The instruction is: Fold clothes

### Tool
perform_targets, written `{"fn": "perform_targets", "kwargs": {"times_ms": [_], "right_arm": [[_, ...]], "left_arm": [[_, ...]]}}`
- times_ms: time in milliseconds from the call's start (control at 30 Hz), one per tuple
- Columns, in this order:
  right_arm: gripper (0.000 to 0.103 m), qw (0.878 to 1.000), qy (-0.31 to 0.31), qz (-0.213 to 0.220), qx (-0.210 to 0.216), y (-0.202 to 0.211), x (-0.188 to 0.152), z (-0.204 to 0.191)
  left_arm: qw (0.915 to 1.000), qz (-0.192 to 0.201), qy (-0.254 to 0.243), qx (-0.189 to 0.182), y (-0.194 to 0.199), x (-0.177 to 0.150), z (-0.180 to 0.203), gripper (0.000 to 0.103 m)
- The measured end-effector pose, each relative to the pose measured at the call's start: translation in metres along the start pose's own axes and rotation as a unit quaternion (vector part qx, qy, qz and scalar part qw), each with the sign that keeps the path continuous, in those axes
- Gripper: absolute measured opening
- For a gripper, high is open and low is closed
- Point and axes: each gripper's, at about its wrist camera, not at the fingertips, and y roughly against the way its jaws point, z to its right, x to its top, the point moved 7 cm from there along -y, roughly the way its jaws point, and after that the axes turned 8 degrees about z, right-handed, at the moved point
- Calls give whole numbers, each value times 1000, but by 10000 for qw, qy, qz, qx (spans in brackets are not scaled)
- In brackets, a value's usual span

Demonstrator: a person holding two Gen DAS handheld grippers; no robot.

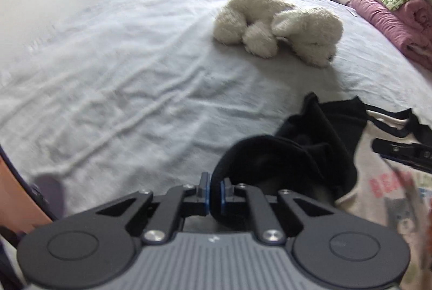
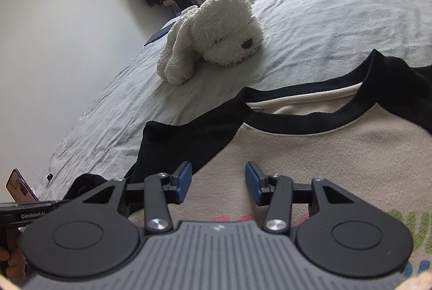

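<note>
Starting at the left, the left gripper [image 1: 214, 195] is seen closed tight on the cuff of the black sleeve [image 1: 305, 152], the cloth being pinched between the blue pads [image 1: 223, 196] and raised off the bed [image 1: 121, 68]. From that pinch the sleeve runs forward and to the right, toward the cream body of the sweatshirt [image 2: 324, 155], so any fold would be carried rightward across the chest. The garment is spread face up on the near part of the bed, its black collar [image 2: 310, 125] turned toward the plush dog [image 2: 216, 33], with the neck-to-hem axis pointing away from the grippers. Further right, the right gripper [image 2: 218, 183] is held over the chest with its jaws well apart and nothing gripped. The sleeve is therefore judged nearer the left hand; how many folds are made cannot be settled.
</note>
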Motion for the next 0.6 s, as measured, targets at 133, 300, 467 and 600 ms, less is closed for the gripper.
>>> {"fn": "perform_targets", "kwargs": {"times_ms": [133,300,467,600], "right_arm": [[49,10000,-56,18,65,2,1,-1],[49,9992,-247,13,316,3,1,-5],[46,9953,-321,-100,912,1,-5,-28],[36,9874,-457,-363,1470,-5,-15,-46]], "left_arm": [[9942,685,-453,690,13,25,-9,7],[9797,1277,-703,1380,27,50,-23,7],[9761,1401,-633,1535,29,53,-31,8],[9730,1497,-577,1657,31,55,-38,9]]}}
